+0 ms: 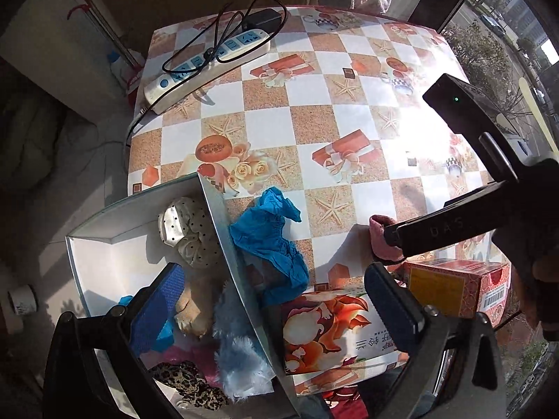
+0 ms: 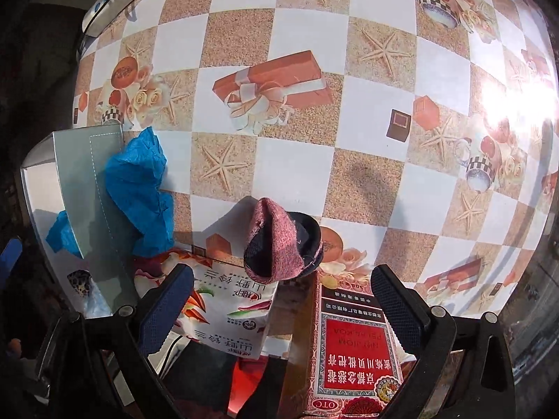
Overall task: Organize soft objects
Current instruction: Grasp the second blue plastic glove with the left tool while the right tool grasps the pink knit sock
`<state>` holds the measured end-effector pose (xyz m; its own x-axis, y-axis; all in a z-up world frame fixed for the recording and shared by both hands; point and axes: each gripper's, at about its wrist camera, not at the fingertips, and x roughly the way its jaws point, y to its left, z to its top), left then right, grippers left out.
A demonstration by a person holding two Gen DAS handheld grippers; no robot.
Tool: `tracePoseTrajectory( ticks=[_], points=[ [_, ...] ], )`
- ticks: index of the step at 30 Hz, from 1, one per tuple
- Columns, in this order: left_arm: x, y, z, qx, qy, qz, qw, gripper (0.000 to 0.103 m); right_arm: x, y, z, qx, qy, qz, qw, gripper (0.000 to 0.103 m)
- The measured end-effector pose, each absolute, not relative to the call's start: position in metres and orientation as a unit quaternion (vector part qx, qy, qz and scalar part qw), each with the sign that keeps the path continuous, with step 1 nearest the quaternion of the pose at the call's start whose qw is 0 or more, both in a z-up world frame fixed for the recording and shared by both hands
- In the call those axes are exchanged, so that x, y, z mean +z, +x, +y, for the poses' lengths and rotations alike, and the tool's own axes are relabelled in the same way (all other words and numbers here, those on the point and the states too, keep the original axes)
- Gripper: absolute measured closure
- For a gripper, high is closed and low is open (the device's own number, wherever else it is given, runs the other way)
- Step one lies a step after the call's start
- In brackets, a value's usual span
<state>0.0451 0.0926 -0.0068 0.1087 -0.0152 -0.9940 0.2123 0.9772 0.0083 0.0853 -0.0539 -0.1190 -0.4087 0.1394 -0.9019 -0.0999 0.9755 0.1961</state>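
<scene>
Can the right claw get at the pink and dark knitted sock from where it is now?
Probably yes. The right claw is open, and the pink and dark knitted sock stands just ahead of its fingers, on the two cartons, with nothing in front.

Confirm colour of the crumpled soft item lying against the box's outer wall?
Bright blue crumpled item, leaning on the grey box wall; the right wrist view shows it best.
</scene>
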Motion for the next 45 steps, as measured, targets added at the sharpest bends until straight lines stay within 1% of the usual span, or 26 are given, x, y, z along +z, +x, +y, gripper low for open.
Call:
tracePoseTrajectory(
  ticks=[4, 7, 8, 9, 11, 14, 18, 22, 25, 28, 33, 35, 36, 37, 38, 39, 40, 41, 42, 44, 45],
  points=[
    [-0.012, 0.054, 0.091, -0.068, 0.1, 0.668, 0.735, 0.0, -0.158, 0.091, -0.047, 0.121, 0.028, 0.86, 0.495, 0.001],
    [-0.019, 0.063, 0.088, -0.063, 0.111, 0.675, 0.727, 0.0, -0.18, 0.085, -0.042, 0.128, 0.021, 0.878, 0.46, 0.001],
    [-0.021, 0.066, 0.086, -0.064, 0.115, 0.676, 0.725, 0.0, -0.186, 0.083, -0.042, 0.129, 0.018, 0.882, 0.452, 0.013],
    [-0.023, 0.069, 0.083, -0.066, 0.12, 0.677, 0.723, 0.0, -0.189, 0.081, -0.044, 0.13, 0.02, 0.884, 0.448, 0.036],
    [-0.028, 0.076, 0.074, -0.071, 0.134, 0.679, 0.718, 0.0, -0.193, 0.077, -0.05, 0.128, 0.023, 0.889, 0.44, 0.062],
    [-0.037, 0.089, 0.055, -0.084, 0.163, 0.682, 0.708, 0.0, -0.186, 0.078, -0.066, 0.139, 0.057, 0.879, 0.452, 0.068],
    [-0.062, 0.106, 0.022, -0.106, 0.209, 0.689, 0.686, 0.0, -0.156, 0.088, -0.106, 0.131, 0.116, 0.843, 0.509, 0.068],
    [-0.107, 0.118, 0.002, -0.121, 0.253, 0.716, 0.64, 0.0, -0.121, 0.088, -0.147, 0.12, 0.172, 0.806, 0.553, 0.068],
    [-0.138, 0.123, -0.003, -0.123, 0.292, 0.732, 0.603, 0.0, -0.1, 0.09, -0.17, 0.123, 0.22, 0.783, 0.569, 0.068],
    [-0.157, 0.125, -0.003, -0.13, 0.319, 0.741, 0.576, 0.0, -0.08, 0.095, -0.187, 0.132, 0.251, 0.763, 0.581, 0.068],
    [-0.185, 0.124, 0.005, -0.13, 0.34, 0.771, 0.522, 0.0, -0.063, 0.082, -0.201, 0.143, 0.281, 0.742, 0.592, 0.068],
    [-0.192, 0.125, 0.012, -0.122, 0.337, 0.782, 0.511, 0.003, -0.058, 0.078, -0.201, 0.144, 0.286, 0.735, 0.597, 0.068],
    [-0.195, 0.125, 0.015, -0.118, 0.333, 0.787, 0.505, 0.006, -0.054, 0.076, -0.204, 0.145, 0.288, 0.732, 0.6, 0.068],
    [-0.198, 0.124, 0.018, -0.115, 0.328, 0.793, 0.5, 0.014, -0.052, 0.075, -0.207, 0.145, 0.289, 0.729, 0.603, 0.068],
    [-0.199, 0.124, 0.02, -0.113, 0.32, 0.799, 0.497, 0.017, -0.05, 0.073, -0.21, 0.145, 0.291, 0.727, 0.605, 0.068],
    [-0.199, 0.124, 0.022, -0.115, 0.306, 0.804, 0.496, 0.024, -0.051, 0.073, -0.209, 0.144, 0.294, 0.724, 0.607, 0.068],
    [-0.197, 0.123, 0.023, -0.12, 0.291, 0.81, 0.494, 0.039, -0.05, 0.071, -0.211, 0.143, 0.296, 0.722, 0.609, 0.068],
    [-0.195, 0.121, 0.022, -0.128, 0.276, 0.814, 0.494, 0.05, -0.05, 0.07, -0.212, 0.14, 0.299, 0.719, 0.612, 0.068],
    [-0.193, 0.119, 0.021, -0.132, 0.268, 0.814, 0.498, 0.075, -0.05, 0.068, -0.215, 0.137, 0.304, 0.716, 0.614, 0.068],
    [-0.186, 0.116, 0.015, -0.134, 0.263, 0.803, 0.518, 0.078, -0.049, 0.065, -0.22, 0.13, 0.314, 0.709, 0.618, 0.068],
    [-0.182, 0.115, 0.012, -0.138, 0.248, 0.798, 0.531, 0.081, -0.048, 0.064, -0.224, 0.125, 0.317, 0.706, 0.62, 0.068]
  ],
)
